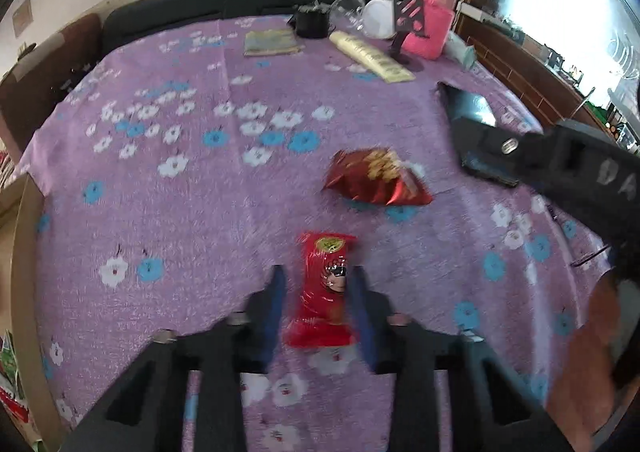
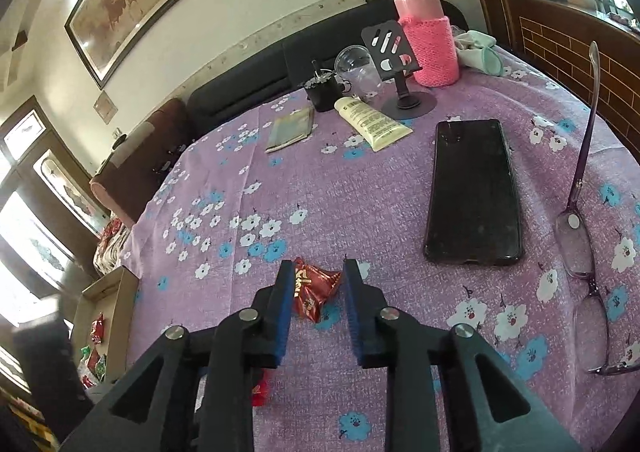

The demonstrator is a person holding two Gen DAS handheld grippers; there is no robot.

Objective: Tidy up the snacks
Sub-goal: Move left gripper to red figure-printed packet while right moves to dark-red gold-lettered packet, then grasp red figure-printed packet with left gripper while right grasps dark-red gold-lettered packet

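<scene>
Above the floral tablecloth [image 1: 200, 212], left claw [image 1: 318, 276] tilts downward, pinching a red snack packet [image 1: 322, 292]; right claw [image 2: 316, 272] spread.

Purple cloth [image 1: 240, 188] all over the table, dotted with white and blue flowers. A bright red snack packet [image 1: 326, 292] with a cartoon face and a green-yellow badge on top; beyond it a shiny red bag [image 1: 376, 182] printed with golden crisps. There's a hot-pink bottle [image 2: 428, 36] in a knitted pink sleeve, steel at the neck. A black phone [image 2: 474, 192], a pale cream tube [image 2: 372, 122], purple-rimmed glasses [image 2: 588, 252]. Black grippers with blue pads [image 2: 280, 316].
</scene>
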